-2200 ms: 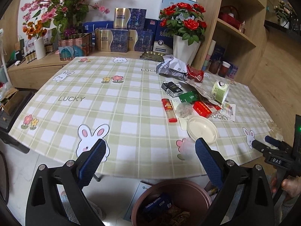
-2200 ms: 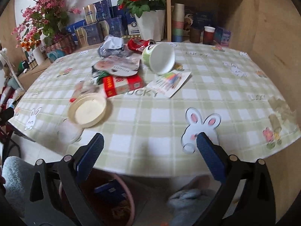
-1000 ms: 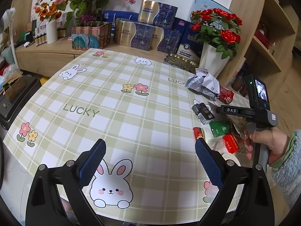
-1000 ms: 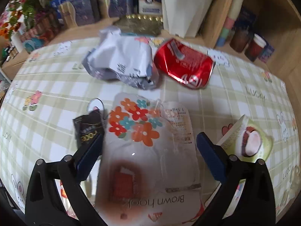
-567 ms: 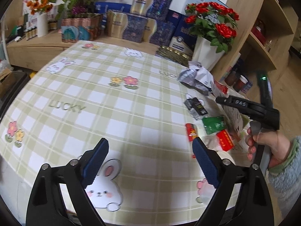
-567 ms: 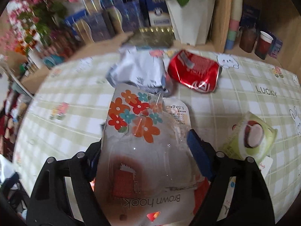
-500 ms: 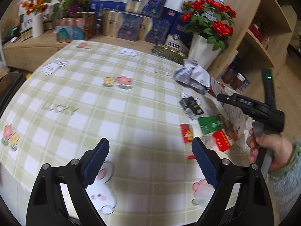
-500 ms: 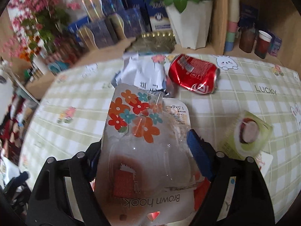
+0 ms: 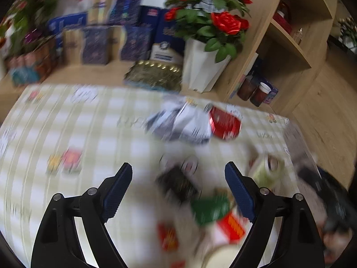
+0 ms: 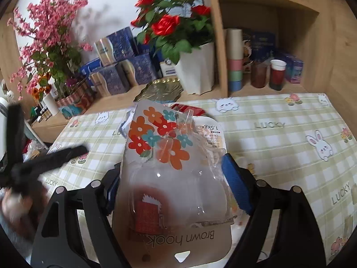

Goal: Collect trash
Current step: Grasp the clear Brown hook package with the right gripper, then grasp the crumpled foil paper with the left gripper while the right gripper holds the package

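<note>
Tongs first: the right gripper [image 10: 171,176] has its two blue ribbed fingers [image 10: 236,185] pressed against the side edges of a hook package [image 10: 171,178], a flat card with a clear, glossy plastic blister on its face. The card's long axis runs along the fingers, from 6 o'clock near the camera to 12 o'clock. Its far end carries printed orange, red and teal flowers; the near end shows the words "Brown hook" upside down. The package sits raised above the table [image 10: 279,138], tilted up toward the lens, and hides most of what lies behind it.

The left gripper [image 9: 178,192] stands wide open with nothing between its blue textured pads [image 9: 118,187]. That view is heavily blurred. Between and beyond the pads, toward 12 o'clock, a dark small box [image 9: 178,183] lies on the checked cloth; a green packet [image 9: 209,210] and a red box [image 9: 232,225] sit toward 5 o'clock of it. Farther out at 12 o'clock lie a crumpled grey-white wrapper [image 9: 180,122] and, touching its right side, a dented red can [image 9: 225,122]. A pale green cup [image 9: 265,172] lies on its side at 3 o'clock.

Past the table edge, a white angular vase of red roses [image 10: 196,71] stands beside wooden shelves [image 10: 267,6], with glossy blue and gold boxes [image 10: 118,67] to the 9 o'clock side.
</note>
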Demonstrator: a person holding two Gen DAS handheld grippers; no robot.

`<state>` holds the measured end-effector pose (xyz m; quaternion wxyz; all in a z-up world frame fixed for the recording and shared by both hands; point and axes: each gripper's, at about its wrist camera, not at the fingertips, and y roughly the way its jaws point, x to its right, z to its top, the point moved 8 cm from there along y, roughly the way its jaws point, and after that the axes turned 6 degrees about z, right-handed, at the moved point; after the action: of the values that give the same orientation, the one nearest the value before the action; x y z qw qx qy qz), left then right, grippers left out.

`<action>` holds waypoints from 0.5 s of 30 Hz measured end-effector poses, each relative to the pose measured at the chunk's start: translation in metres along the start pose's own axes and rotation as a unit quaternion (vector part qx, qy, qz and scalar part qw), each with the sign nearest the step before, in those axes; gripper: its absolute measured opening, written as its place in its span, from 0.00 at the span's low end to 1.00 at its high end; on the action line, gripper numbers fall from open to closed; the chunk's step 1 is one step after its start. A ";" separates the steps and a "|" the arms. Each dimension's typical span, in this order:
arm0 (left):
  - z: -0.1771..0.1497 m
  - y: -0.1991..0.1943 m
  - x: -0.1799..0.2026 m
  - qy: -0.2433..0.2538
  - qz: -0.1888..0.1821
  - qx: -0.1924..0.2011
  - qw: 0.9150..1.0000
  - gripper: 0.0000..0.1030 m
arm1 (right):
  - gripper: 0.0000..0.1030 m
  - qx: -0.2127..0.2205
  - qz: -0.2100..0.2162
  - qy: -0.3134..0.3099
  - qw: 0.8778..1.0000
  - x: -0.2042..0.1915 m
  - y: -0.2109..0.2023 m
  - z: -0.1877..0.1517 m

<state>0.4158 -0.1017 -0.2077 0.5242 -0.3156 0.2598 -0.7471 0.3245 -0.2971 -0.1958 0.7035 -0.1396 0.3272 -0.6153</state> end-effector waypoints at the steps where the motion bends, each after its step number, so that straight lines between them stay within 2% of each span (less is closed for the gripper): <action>1: 0.014 0.014 0.006 0.004 0.000 0.000 1.000 0.85 | 0.77 0.002 0.001 0.003 1.000 0.004 -0.002 0.000; 2: 0.022 0.025 0.009 0.004 0.003 -0.003 1.000 0.91 | 0.77 0.004 0.002 0.009 1.000 0.010 -0.005 -0.001; 4: 0.040 0.051 0.010 -0.015 0.015 -0.015 1.000 0.93 | 0.77 0.010 0.002 0.016 1.000 0.019 -0.010 -0.001; 7: 0.054 0.085 0.002 -0.075 0.013 -0.047 0.996 0.93 | 0.77 0.017 -0.001 0.026 1.000 0.032 -0.014 -0.002; 9: 0.058 0.108 -0.006 -0.124 0.020 -0.068 0.990 0.93 | 0.77 0.019 -0.003 0.029 0.999 0.039 -0.014 -0.003; 13: 0.055 0.141 -0.015 -0.174 0.046 -0.096 0.979 0.93 | 0.77 0.022 -0.009 0.034 0.999 0.052 -0.012 -0.003; 15: 0.049 0.158 -0.018 -0.197 0.045 -0.117 0.972 0.94 | 0.77 0.022 -0.012 0.038 0.999 0.058 -0.010 -0.005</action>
<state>0.5546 -0.1376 -0.2922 0.5572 -0.5041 0.2510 -0.6103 0.3152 -0.3535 -0.2098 0.6859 -0.1045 0.3390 -0.6353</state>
